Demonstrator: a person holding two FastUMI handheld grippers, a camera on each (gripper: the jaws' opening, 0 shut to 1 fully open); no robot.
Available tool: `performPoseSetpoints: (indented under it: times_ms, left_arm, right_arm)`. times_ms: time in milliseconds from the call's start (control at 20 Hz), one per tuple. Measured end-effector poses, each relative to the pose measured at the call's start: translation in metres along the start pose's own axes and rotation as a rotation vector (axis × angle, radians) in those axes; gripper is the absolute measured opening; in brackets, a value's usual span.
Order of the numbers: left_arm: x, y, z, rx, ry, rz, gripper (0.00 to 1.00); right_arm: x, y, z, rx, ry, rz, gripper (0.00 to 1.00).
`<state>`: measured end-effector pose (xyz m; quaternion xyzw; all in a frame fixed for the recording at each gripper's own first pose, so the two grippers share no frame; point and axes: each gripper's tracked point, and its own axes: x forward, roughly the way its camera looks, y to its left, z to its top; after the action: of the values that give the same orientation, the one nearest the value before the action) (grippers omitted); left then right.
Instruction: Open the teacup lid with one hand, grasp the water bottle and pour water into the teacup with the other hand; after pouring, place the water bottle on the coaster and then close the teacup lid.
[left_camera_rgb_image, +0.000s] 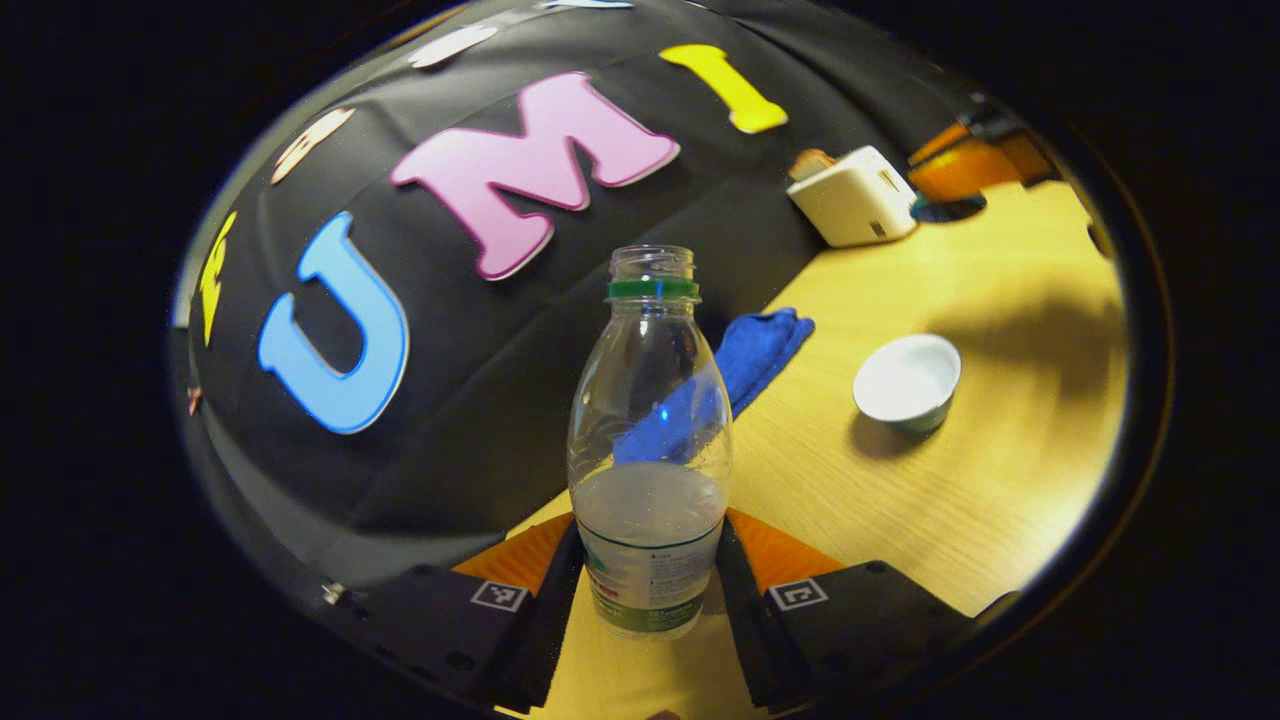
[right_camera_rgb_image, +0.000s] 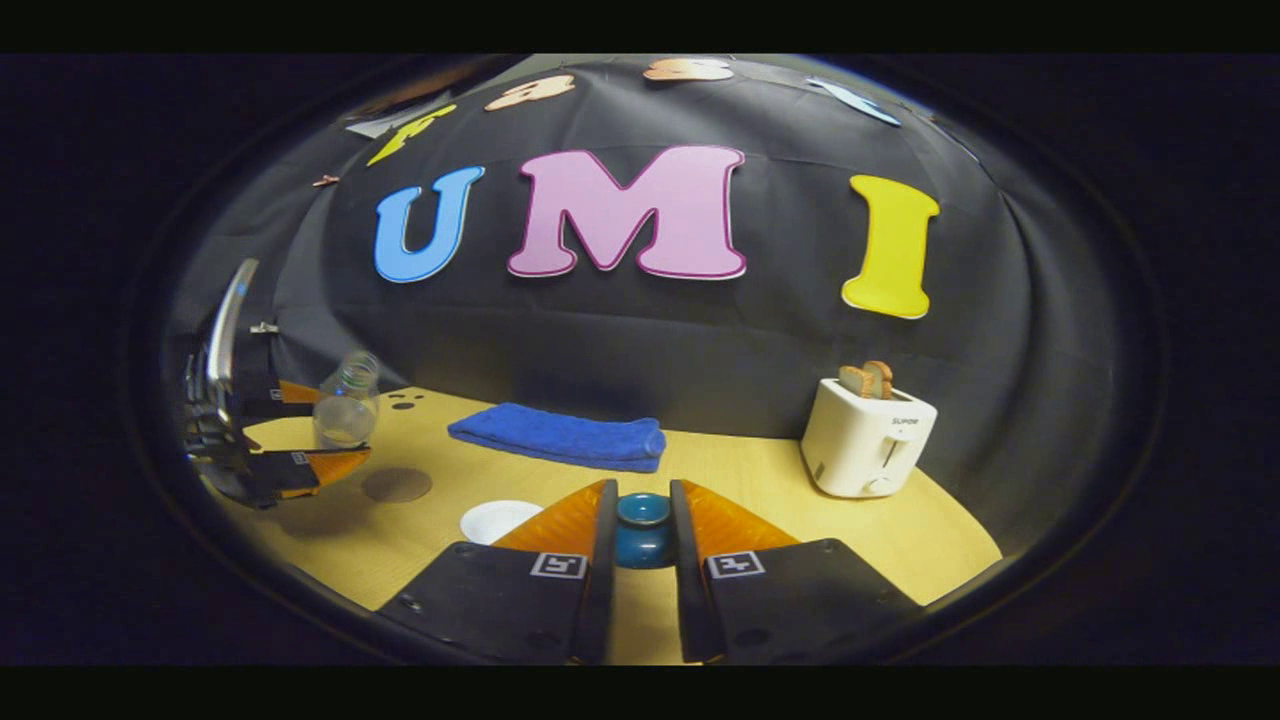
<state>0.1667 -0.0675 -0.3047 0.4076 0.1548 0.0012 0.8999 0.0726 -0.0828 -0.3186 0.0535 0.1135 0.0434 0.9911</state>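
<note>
While the left gripper (left_camera_rgb_image: 650, 580) pinches the water bottle (left_camera_rgb_image: 650, 440), the right gripper (right_camera_rgb_image: 642, 545) clamps the lid (right_camera_rgb_image: 643, 530) above the wooden table (right_camera_rgb_image: 900, 540).

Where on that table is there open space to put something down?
Bare wood lies between the teacup and the toaster, and between the towel and the toaster. It is tighter around the coaster, bottle and left gripper.

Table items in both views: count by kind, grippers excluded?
Water bottle: 1
Teacup: 1
Teacup lid: 1
Coaster: 1
Blue towel: 1
Toaster: 1
Total: 6
</note>
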Motion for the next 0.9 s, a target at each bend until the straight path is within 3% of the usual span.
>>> performPoseSetpoints:
  times_ms: [50, 100, 200, 300, 350, 400, 600, 750, 800, 900]
  left_arm:
    - [0.005, -0.002, 0.002, 0.058, 0.002, 0.003, 0.72]
    - [0.008, -0.003, 0.004, 0.117, -0.002, 0.011, 0.72]
    - [0.012, -0.004, 0.008, 0.226, -0.012, 0.029, 0.72]
    - [0.017, -0.006, 0.012, 0.316, -0.016, 0.041, 0.72]
    - [0.019, -0.006, 0.013, 0.351, -0.017, 0.044, 0.72]
    - [0.022, -0.006, 0.015, 0.382, -0.015, 0.047, 0.72]
    - [0.027, -0.008, 0.021, 0.474, -0.015, 0.053, 0.72]
    - [0.033, -0.012, 0.022, 0.537, -0.017, 0.057, 0.72]
    - [0.035, -0.012, 0.021, 0.565, -0.016, 0.061, 0.72]
    - [0.04, -0.011, 0.019, 0.616, -0.008, 0.076, 0.72]
  right_arm:
    - [-0.003, -0.004, -0.001, -0.002, 0.002, -0.004, 0.34]
    - [-0.006, -0.008, -0.001, -0.003, 0.001, -0.007, 0.29]
    - [-0.01, -0.016, -0.003, -0.003, 0.001, -0.015, 0.34]
    - [-0.014, -0.025, -0.005, 0.0, 0.003, -0.024, 0.29]
    - [-0.015, -0.027, -0.006, 0.003, 0.003, -0.028, 0.34]
    - [-0.017, -0.03, -0.008, 0.004, 0.003, -0.031, 0.29]
    - [-0.025, -0.034, -0.015, -0.004, 0.001, -0.032, 0.34]
    - [-0.026, -0.035, -0.014, -0.008, -0.002, -0.028, 0.24]
    - [-0.026, -0.034, -0.014, -0.008, -0.003, -0.025, 0.29]
    - [-0.025, -0.033, -0.014, -0.015, -0.005, -0.017, 0.29]
